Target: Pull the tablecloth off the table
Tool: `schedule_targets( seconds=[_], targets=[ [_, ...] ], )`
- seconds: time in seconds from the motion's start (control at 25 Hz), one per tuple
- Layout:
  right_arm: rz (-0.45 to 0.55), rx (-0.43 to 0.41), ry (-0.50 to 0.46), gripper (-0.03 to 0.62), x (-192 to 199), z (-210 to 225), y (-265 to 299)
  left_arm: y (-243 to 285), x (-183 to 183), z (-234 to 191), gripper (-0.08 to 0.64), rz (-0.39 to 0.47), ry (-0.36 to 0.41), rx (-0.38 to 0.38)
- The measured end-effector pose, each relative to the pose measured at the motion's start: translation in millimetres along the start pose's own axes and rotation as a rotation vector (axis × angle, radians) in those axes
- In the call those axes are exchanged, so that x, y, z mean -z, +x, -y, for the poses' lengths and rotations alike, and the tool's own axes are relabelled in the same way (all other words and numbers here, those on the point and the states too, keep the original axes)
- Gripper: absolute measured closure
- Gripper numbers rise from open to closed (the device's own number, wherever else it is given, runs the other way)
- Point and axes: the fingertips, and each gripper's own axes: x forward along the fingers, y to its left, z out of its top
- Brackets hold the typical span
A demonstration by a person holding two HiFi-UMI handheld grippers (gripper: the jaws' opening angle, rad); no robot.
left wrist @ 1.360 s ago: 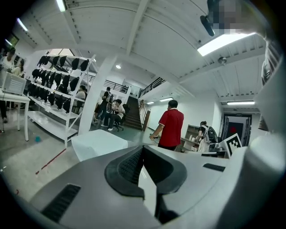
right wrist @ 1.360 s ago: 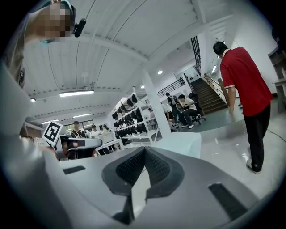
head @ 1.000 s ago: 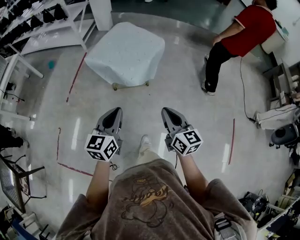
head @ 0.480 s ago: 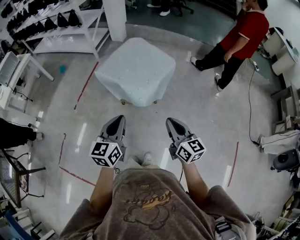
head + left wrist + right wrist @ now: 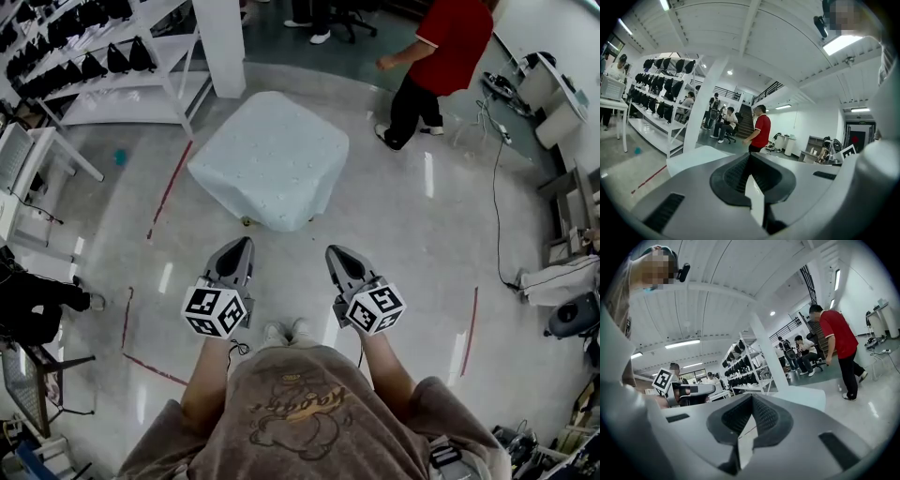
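head view: left hand-held gripper (image 5: pixel 238 246) and right hand-held gripper (image 5: pixel 336 253) both pressed together, empty, over floor (image 5: pixel 394 244). tablecloth (image 5: pixel 272 155) fully covers tabletop ahead, well apart from both. risks: jaws not spread at hem, so cloth slips free; one-sided tug may drag tabletop along; person in red (image 5: pixel 448 47) close to far side.

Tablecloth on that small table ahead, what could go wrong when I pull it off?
The small feet under the tablecloth look like castors, so everything may roll toward you instead of uncovering. The left gripper and right gripper have shut jaws; open them before grasping. The person in red stands close beyond it.
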Motion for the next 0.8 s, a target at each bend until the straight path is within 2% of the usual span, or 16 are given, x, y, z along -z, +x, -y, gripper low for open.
schedule_targets(
  seconds=[0.32,0.8],
  targets=[
    [-0.006,0.034,0.003,0.586,5.7,3.9,32.3,9.5,-0.6,-31.5,0.541,-0.003,-0.037,-0.001],
    [-0.070,0.055,0.033,0.586,53.1,25.1,68.2,33.8,45.4,-61.6,0.541,-0.062,-0.082,-0.001]
  ],
)
